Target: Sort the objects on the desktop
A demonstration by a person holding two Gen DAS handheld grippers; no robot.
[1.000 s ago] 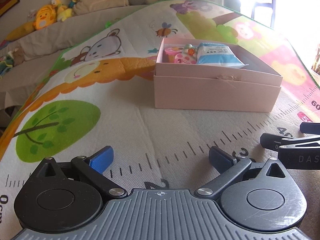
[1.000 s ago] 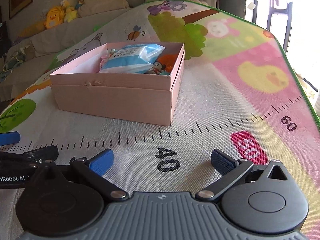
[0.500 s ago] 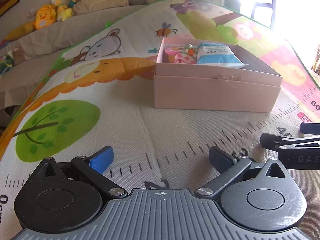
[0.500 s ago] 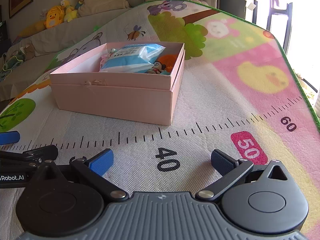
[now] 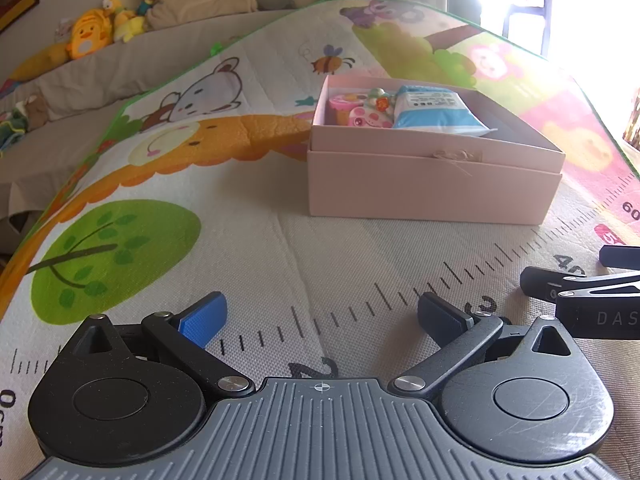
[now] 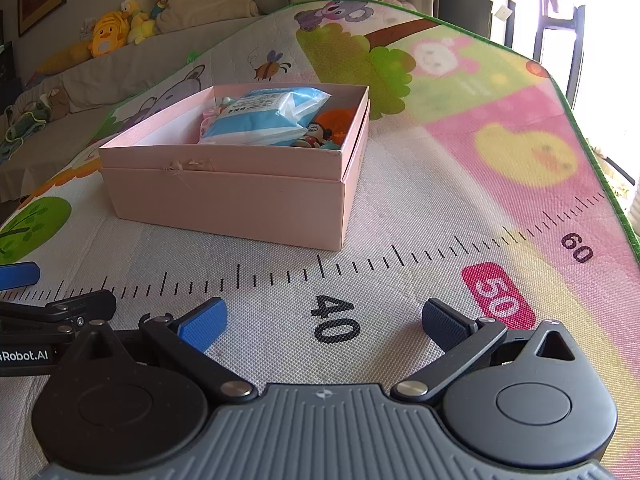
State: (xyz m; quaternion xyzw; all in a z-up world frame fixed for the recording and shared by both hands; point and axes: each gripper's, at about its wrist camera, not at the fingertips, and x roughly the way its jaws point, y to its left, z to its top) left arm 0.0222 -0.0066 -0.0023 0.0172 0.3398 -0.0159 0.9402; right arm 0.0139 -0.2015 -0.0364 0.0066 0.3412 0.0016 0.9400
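pink box (image 5: 432, 184), long side facing grippers

Blown-out daylight glare from the window (image 5: 532, 8) upper right, sharp otherwise, heavy fisheye bending toward the play mat (image 6: 460, 184) edges.

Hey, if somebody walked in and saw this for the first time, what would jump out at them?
Probably the pink box in the middle of the cartoon play mat, open-topped, with a blue and white packet lying on small toys inside. Nearer the camera, the left tongs and right tongs sit open and empty, low over the mat's printed ruler.
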